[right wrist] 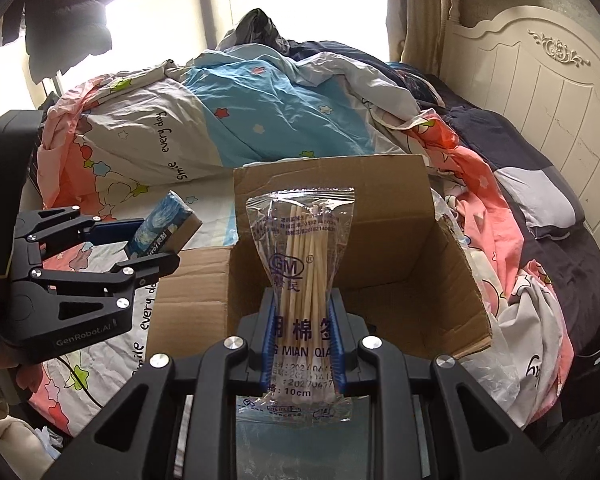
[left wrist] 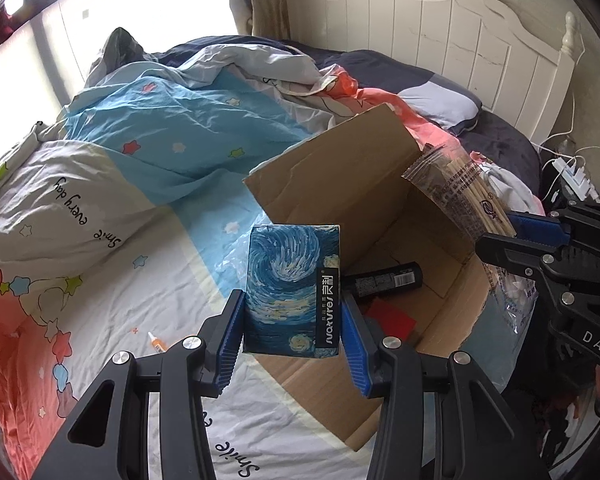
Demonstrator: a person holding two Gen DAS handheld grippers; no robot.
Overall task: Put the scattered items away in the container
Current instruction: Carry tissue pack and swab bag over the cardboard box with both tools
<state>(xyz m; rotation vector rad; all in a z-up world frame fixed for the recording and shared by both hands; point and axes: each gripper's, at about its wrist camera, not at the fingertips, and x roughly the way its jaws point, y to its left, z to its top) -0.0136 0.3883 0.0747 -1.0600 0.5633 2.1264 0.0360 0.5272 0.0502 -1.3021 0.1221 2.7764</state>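
Two fisheye views, each looking forward along its own jaws from close behind them. Both face across the bed [left wrist: 112,320] toward the window, down into the open cardboard box [left wrist: 340,168] just beyond the jaws. Each view shows the other gripper beside the box.

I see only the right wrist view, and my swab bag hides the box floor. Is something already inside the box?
Observer: Yes. A black bottle and a flat red thing lie on the floor of the box.
Operator: Does anything lie loose on the sheet?
Observer: A small orange tube lies there, to the left of the left claw.
Operator: Does the left claw grip its pack well?
Observer: Its fingers press both sides of the blue pack, which stands upright.
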